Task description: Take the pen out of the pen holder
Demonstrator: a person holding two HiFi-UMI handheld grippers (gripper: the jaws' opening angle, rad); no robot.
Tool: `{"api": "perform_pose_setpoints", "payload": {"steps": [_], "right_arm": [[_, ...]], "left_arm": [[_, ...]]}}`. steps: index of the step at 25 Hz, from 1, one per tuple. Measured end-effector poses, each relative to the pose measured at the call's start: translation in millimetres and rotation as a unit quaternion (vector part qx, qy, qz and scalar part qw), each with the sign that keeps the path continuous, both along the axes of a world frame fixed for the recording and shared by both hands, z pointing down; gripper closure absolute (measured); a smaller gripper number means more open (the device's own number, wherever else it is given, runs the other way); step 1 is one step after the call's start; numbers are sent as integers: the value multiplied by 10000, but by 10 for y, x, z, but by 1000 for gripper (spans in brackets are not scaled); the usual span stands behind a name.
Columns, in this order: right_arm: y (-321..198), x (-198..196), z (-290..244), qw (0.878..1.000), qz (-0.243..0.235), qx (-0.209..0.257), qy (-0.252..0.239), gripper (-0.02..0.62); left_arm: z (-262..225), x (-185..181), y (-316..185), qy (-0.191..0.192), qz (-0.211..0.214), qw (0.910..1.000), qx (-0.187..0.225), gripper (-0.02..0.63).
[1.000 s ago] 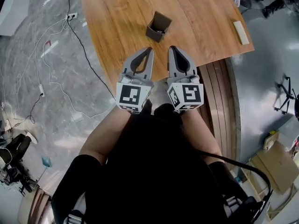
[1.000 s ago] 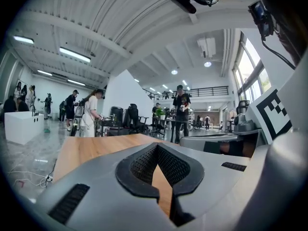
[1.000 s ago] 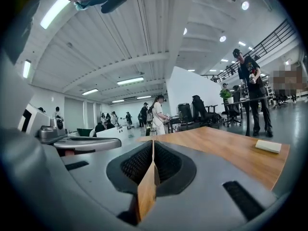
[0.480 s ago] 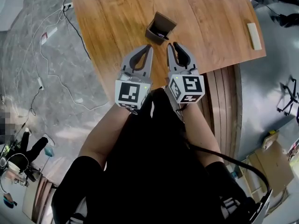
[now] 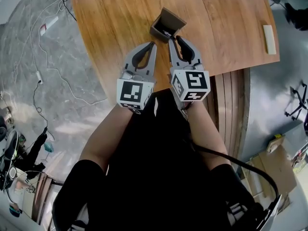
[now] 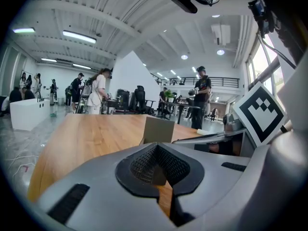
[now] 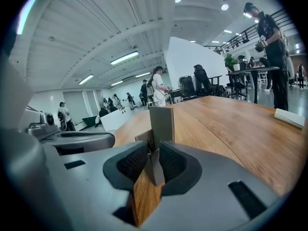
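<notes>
The brown pen holder stands on the wooden table, open side towards me, with a dark pen inside. My right gripper is just in front of the holder, its tips almost at the rim. In the right gripper view the holder fills the narrow gap of my right gripper, which is slightly open, and the pen's dark end shows there. My left gripper is shut and empty, a little short and left of the holder.
A white block lies near the table's right edge. Cables run over the grey floor at the left. The table's near edge is under my grippers. People stand far behind the table in both gripper views.
Both grippers have moved forward over the table towards the pen holder. The right gripper's tips have come up to the holder's front.
</notes>
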State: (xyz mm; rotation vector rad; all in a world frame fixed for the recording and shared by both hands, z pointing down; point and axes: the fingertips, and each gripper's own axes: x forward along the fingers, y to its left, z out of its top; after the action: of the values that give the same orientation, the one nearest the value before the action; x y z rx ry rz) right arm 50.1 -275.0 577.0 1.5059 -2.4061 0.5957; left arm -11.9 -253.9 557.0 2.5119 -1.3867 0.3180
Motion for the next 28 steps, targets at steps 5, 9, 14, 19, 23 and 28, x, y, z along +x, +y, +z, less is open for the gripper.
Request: {"api": "perform_pose_setpoints", "payload": {"steps": [5,9,14,19,23,28], "right_arm": [[-31,24,-10,9998,-23,124,154,549],[-53,47,-158,9993,8,320,185,554],[-49,102,-591,9979,74,591,236,554],[9,121,-1262,9949,131,951,311,554],[57,119,-1744,9915,165,1256,311,555],[120,100,-2036,9897,151,1385,337,555]], "left_arm": [[31,6,-17,-17,-44,10000,-11,606],[-42,-33,-14,-30,-81,9999,51,606],[-367,-99,-25,-63,-143,9993,337,606],[-802,-222,-4,53,-321,9979,568,606],[-1123,-277,-45,146,-368,9959,813,606],[-1353,-283,-45,138,-346,9944,987,606]]}}
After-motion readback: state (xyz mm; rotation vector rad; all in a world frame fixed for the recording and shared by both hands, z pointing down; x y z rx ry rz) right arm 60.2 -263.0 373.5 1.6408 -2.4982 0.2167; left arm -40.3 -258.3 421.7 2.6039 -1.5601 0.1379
